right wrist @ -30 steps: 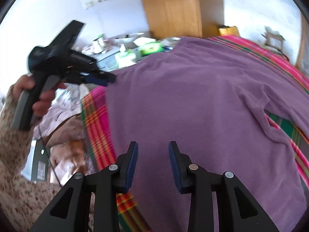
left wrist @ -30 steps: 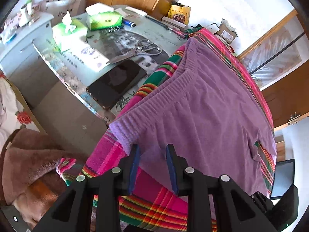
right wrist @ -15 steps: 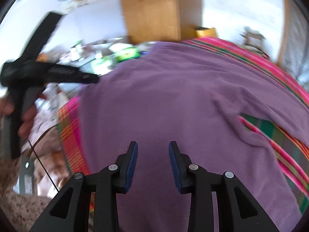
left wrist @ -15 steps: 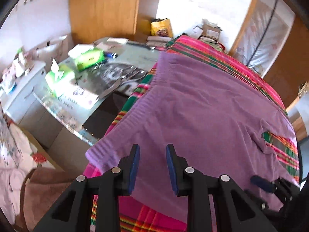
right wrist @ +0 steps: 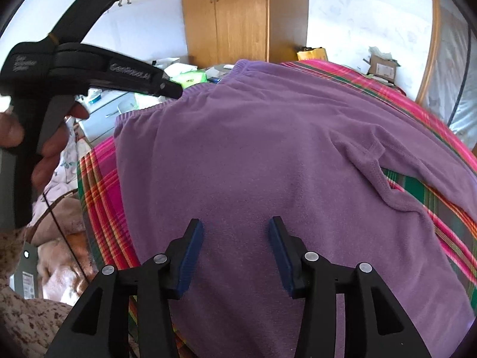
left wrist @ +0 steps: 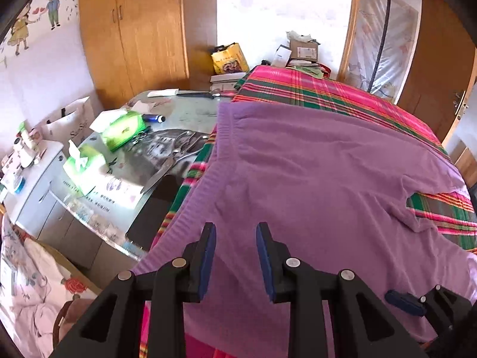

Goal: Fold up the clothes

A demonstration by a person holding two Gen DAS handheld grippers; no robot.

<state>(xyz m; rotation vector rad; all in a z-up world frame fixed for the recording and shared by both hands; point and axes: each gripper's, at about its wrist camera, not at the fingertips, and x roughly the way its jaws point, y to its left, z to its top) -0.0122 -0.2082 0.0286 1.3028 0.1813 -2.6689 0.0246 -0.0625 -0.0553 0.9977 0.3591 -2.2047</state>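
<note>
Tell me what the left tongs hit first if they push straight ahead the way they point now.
Most likely the purple garment: the open left tongs point along it and nothing stands between. Depth is hard to judge through the fisheye; if they skim above the fabric, the plaid bedspread lies beyond.

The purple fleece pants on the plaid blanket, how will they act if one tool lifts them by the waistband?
The purple pants will probably go limp and drape, since the fabric already wrinkles at the crotch. They look light, thin fleece lying flat on the plaid blanket. The ribbed waistband seems thicker, so it likely offers a firmer pinch.
</note>
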